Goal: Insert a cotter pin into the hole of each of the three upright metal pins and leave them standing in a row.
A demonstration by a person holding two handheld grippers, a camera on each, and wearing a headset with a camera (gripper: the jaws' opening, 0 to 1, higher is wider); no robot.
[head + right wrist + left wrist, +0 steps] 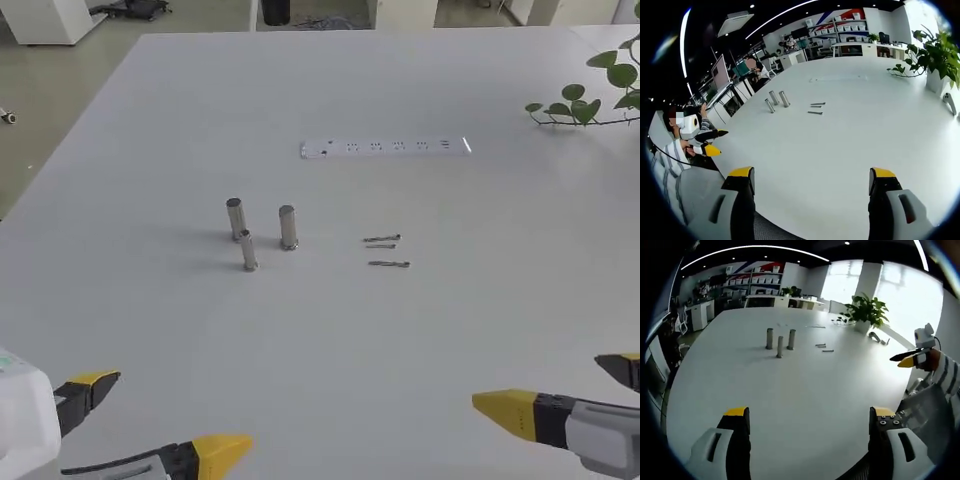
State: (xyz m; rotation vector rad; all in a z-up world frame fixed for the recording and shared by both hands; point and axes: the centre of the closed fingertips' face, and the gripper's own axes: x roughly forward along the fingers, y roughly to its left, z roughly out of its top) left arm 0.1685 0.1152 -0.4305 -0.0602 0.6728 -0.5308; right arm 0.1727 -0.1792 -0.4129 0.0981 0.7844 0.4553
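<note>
Hovering left gripper [165, 412]: low over the near edge of the table [400, 340], at lower left in the head view; jaws wide apart, nothing between them.
Hovering right gripper [545, 383]: lower right, over the same near edge; jaws apart and empty; well apart from the left gripper.
Upright metal pins [780, 346]: three, standing mid-table in a tight triangle, not a line; front pin [248, 250], back-left pin [235, 218], back-right pin [288, 227]; close but apart; well ahead of both grippers.
Loose cotter pins [389, 264]: lying flat in a small group to the right of the metal pins, apart from them.
Power strip [385, 147]: white, flat on the table beyond the parts.
Plant [590, 95]: green leaves at the far right.
</note>
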